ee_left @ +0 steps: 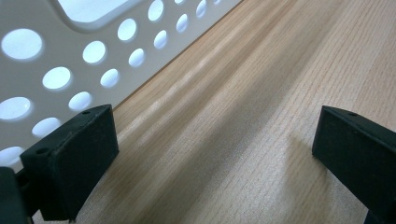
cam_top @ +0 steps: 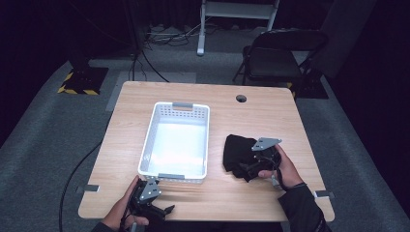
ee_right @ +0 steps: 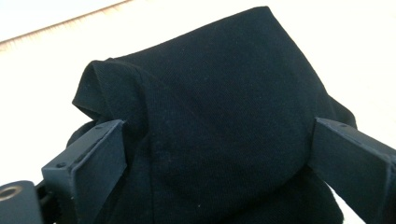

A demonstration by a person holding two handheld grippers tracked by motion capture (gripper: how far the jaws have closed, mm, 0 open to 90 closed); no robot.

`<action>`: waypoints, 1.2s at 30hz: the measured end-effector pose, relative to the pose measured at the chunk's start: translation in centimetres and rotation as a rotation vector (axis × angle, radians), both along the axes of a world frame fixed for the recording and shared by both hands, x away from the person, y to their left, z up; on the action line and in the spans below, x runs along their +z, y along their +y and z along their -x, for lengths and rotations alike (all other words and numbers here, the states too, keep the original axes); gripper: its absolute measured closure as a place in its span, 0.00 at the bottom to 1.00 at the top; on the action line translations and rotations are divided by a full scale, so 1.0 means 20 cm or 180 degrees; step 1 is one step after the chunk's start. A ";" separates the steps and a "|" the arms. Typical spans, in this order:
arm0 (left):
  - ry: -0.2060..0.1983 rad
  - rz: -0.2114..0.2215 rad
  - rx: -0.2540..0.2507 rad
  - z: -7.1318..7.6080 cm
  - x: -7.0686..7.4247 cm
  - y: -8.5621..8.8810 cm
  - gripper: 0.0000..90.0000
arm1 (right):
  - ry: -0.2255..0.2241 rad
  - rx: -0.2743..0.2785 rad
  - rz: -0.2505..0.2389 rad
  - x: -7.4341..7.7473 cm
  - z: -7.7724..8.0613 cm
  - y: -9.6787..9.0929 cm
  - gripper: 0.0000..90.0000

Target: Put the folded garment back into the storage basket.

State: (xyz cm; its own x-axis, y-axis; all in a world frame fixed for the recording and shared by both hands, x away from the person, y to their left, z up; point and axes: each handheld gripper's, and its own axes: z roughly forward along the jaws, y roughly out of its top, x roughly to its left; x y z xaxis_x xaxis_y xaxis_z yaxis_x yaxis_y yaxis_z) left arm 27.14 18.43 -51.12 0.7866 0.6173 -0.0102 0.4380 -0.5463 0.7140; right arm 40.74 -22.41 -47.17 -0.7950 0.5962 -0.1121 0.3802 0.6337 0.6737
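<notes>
High view: wooden desk (cam_top: pixel 261 116) with white basket (cam_top: pixel 152 133) near the middle, holes along the rim, inside bare. Black cloth (cam_top: pixel 237 152) bunched on the desk just right of the basket, apart from it. Right claw (cam_top: pixel 250 166) at the cloth's near right edge, held by right hand (cam_top: pixel 283 169), grey plate on top. Left claw (cam_top: pixel 164 211) at the near desk edge, just below the basket's front left corner, in left hand (cam_top: pixel 123 210), pointing right. Black chair (cam_top: pixel 275 58) beyond the far edge; dark hole (cam_top: pixel 241 98) in the desk near that edge.

Left gripper view: jaws spread wide, nothing between them but bare wood. Basket wall (ee_left: pixel 56 70) with round holes at upper left, close beside the left jaw, not touching as far as can be seen.

Right gripper view: cloth (ee_right: pixel 219 135) mounded up between the jaws, filling the gap. Jaws wide apart, left one against a fold of the cloth, right one at its other side. Spread around the bundle, not pinched tight. Pale desk behind the cloth.
</notes>
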 end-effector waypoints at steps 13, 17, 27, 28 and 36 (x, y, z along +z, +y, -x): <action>-0.0001 0.0003 0.0002 0.00 0.00 0.00 0.00 | 0.0054 -0.0028 0.0027 -0.06 -0.04 0.00 0.04; 0.0000 0.0000 -0.0001 0.00 0.00 0.00 0.00 | 0.0042 -0.0013 0.0050 -0.07 -0.04 0.00 0.02; 0.0000 -0.0002 0.0000 0.00 0.00 0.00 0.00 | 0.0264 -0.0053 -0.0174 -0.11 -0.07 -0.03 0.01; -0.0001 -0.0004 -0.0002 0.00 0.00 0.00 0.00 | 0.0293 -0.0065 -0.0213 -0.11 -0.07 -0.03 0.01; -0.0001 -0.0005 -0.0002 0.00 0.00 0.00 0.00 | 0.0368 0.0002 -0.0224 -0.11 -0.07 -0.03 0.10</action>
State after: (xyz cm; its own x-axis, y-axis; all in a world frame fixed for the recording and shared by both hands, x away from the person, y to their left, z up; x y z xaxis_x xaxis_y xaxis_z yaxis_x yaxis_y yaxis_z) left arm 27.13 18.44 -51.12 0.7871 0.6168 -0.0091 0.4374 -0.5476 0.7133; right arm 42.12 -23.00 -49.35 -0.8005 0.5989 0.0224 0.4575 0.5866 0.6683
